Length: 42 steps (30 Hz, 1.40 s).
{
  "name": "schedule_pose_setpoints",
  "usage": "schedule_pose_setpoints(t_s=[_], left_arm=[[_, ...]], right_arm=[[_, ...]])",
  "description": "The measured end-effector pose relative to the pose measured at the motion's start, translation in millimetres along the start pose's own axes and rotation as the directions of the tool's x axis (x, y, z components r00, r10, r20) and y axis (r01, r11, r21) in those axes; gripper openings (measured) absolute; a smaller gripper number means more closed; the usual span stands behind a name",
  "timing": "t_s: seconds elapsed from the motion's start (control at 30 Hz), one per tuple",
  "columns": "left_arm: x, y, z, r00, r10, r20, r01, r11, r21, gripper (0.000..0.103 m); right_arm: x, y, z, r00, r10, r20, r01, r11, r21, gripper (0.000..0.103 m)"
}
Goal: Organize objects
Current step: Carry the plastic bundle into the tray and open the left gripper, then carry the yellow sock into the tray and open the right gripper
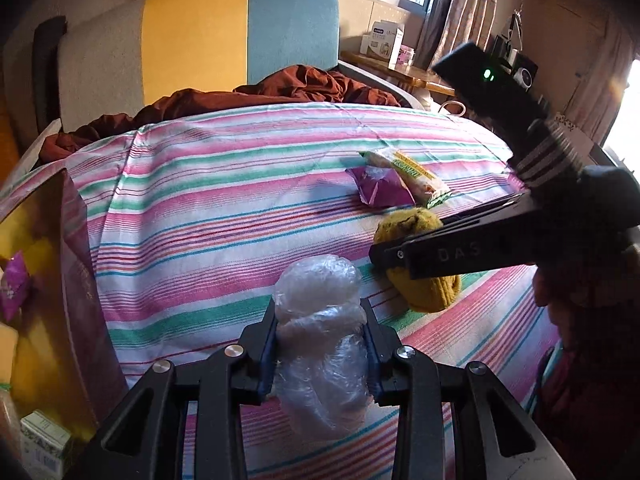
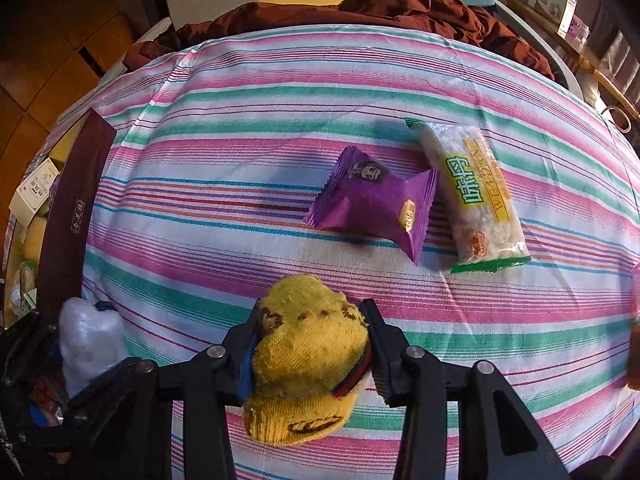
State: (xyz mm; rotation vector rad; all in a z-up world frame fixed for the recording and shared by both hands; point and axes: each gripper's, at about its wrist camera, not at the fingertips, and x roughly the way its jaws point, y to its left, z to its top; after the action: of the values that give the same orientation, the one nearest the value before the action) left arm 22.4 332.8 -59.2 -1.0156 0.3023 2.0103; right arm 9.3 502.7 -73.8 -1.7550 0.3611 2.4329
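Note:
My left gripper (image 1: 319,310) is shut on a clear plastic-wrapped bundle (image 1: 320,344), held just above the striped bed sheet (image 1: 200,200). The same bundle (image 2: 86,340) shows at the lower left of the right wrist view. My right gripper (image 2: 313,312) is shut on a rolled yellow knitted sock (image 2: 308,356), its pads pressing both sides. From the left wrist view that gripper (image 1: 380,254) comes in from the right over the sock (image 1: 428,292). Beyond lie a purple snack packet (image 2: 372,204) and a white-and-green snack packet (image 2: 476,196), side by side.
An open box with a dark maroon wall (image 1: 80,260) stands at the bed's left edge, holding a purple packet (image 1: 14,284) and a small carton (image 1: 42,444). A brown blanket (image 1: 280,88) lies bunched by the headboard (image 1: 240,32). A person's dark sleeve (image 1: 580,320) is at right.

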Motion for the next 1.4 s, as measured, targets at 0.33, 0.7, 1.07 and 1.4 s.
schedule_pose_setpoints(t_s=[0.33,0.7,1.07,1.4], left_arm=[[-83.4,76.4,3.7,0.983,0.154,0.1,-0.139,0.98,-0.142,0.036],[-135.9,227.8,-54.1,0.853,0.522,-0.029,-0.487,0.773,-0.406,0.037],[-134.0,259.6,-82.0,0.831,0.551,-0.076,-0.517,0.715,-0.47,0.044],[-164.2,247.9,-80.6,0.816,0.579,0.005,-0.508,0.72,-0.472,0.058]], right_arm=[[3.5,11.8,1.3,0.999,-0.045,0.011,0.045,0.998,-0.052,0.045],[6.3,20.8,2.9,0.997,-0.079,0.022,0.08,0.993,-0.082,0.045],[6.5,21.0,3.5,0.994,-0.101,0.038,0.104,0.989,-0.104,0.045],[7.7,23.4,7.6,0.992,-0.114,0.046,0.118,0.988,-0.102,0.045]])
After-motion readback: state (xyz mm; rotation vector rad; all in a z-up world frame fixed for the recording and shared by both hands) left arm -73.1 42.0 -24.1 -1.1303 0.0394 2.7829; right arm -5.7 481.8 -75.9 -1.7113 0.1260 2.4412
